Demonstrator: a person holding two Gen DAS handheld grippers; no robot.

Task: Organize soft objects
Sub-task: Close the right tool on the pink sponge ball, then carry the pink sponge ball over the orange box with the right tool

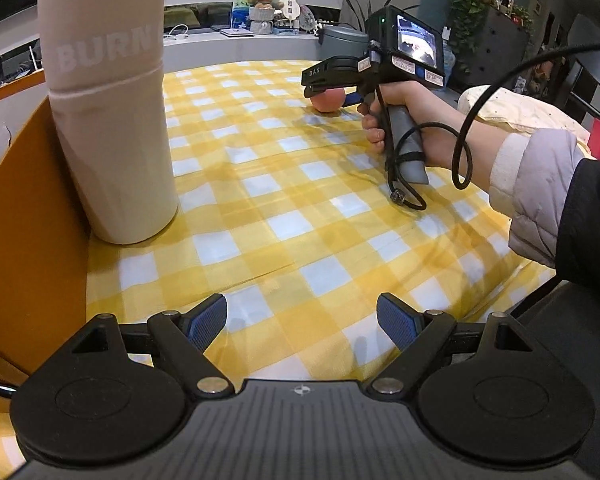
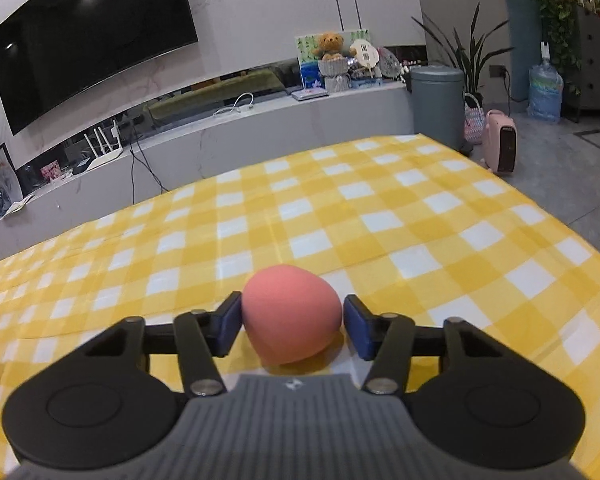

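Observation:
A pink egg-shaped sponge (image 2: 290,320) lies on the yellow checked tablecloth (image 2: 340,220). My right gripper (image 2: 292,322) has a blue pad against each side of it and is shut on it, low over the cloth. The left wrist view shows the same gripper (image 1: 327,90) held by a hand at the far right of the table, with the sponge (image 1: 329,103) peeking out under its fingers. My left gripper (image 1: 300,320) hovers open over the near part of the cloth, with nothing between its pads.
A tall white bottle (image 1: 108,120) marked BURN stands at the left beside an orange box wall (image 1: 28,220). A cream cushion (image 1: 520,112) lies off the table's right side. A grey bin (image 2: 436,104) and a pink heater (image 2: 500,142) stand on the floor beyond.

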